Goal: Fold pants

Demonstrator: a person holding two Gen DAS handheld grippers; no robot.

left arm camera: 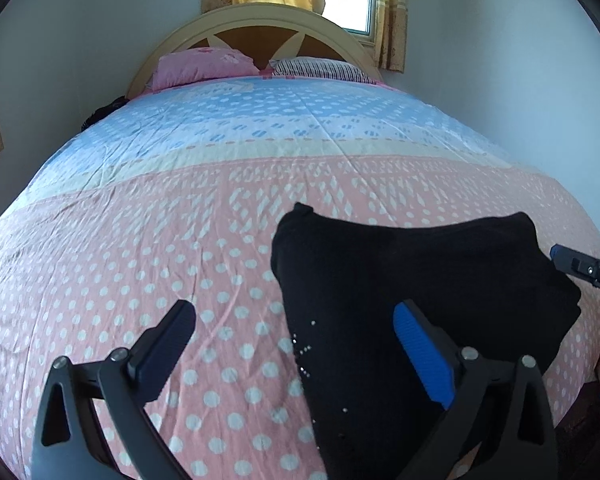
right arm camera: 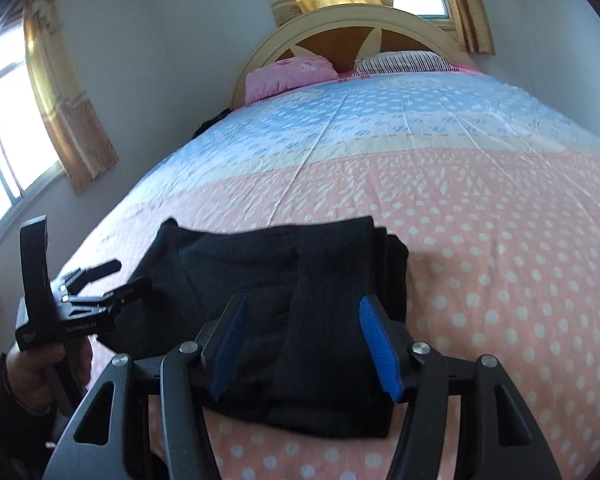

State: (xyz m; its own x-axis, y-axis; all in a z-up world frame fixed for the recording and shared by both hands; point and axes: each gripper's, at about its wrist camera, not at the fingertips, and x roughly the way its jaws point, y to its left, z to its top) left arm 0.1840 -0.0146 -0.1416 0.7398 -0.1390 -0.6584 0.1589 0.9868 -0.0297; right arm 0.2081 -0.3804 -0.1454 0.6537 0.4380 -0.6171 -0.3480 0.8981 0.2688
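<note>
The black pants (left arm camera: 400, 280) lie folded into a compact stack on the bed near its foot edge. They also show in the right wrist view (right arm camera: 300, 280). My left gripper (left arm camera: 296, 324) is open and empty, held just above the pants' left edge. It also shows at the left of the right wrist view (right arm camera: 120, 276). My right gripper (right arm camera: 304, 320) is open and empty, hovering over the near part of the stack. Its tip shows at the right edge of the left wrist view (left arm camera: 576, 266).
The bed has a pink and blue dotted cover (left arm camera: 180, 240). A pink pillow (left arm camera: 204, 66) and a striped pillow (left arm camera: 320, 68) lie by the wooden headboard (left arm camera: 260, 28). Curtained windows (right arm camera: 4, 128) are on the walls.
</note>
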